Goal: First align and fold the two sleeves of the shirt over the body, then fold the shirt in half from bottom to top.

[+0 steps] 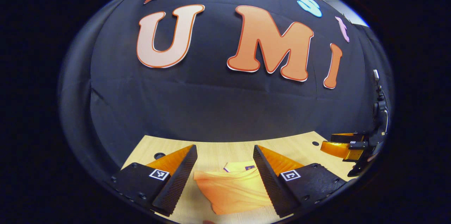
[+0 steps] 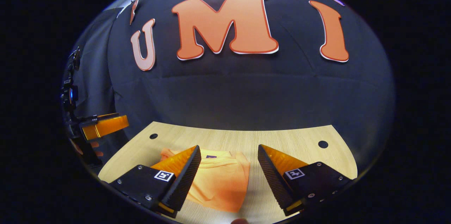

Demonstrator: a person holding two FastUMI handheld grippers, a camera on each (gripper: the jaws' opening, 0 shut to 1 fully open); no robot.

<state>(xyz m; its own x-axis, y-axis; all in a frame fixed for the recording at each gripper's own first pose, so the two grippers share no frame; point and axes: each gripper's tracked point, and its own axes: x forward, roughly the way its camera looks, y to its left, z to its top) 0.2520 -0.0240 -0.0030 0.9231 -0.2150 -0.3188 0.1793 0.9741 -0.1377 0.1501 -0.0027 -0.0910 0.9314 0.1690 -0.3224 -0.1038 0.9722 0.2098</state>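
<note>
We are looking down on the orange shirt (image 1: 230,190), which is lying flat on the wooden desk (image 1: 218,150) toward its near edge, roughly midway along it. It is already reading as a compact block with straight side edges and the collar (image 2: 211,156) turned toward the far edge, so we are judging the sleeves to be folded in; whether the bottom-to-top fold is done we cannot tell.

We are holding the left gripper (image 1: 225,167) above the shirt with its jaws spread wide and nothing between them, and the right gripper (image 2: 229,167) likewise, spread and empty, straddling the shirt's right edge. Neither is touching the cloth, as far as we are seeing. Holding both high and open is keeping the fabric undisturbed and both side edges in sight.

In the left gripper view the right gripper is hanging beyond the desk's right edge, well clear. Around the shirt the desk is carrying only small dark holes (image 2: 323,144) near its far corners; behind its far edge the black cloth wall (image 2: 246,93) is rising. Nothing is standing between us and the shirt.
</note>
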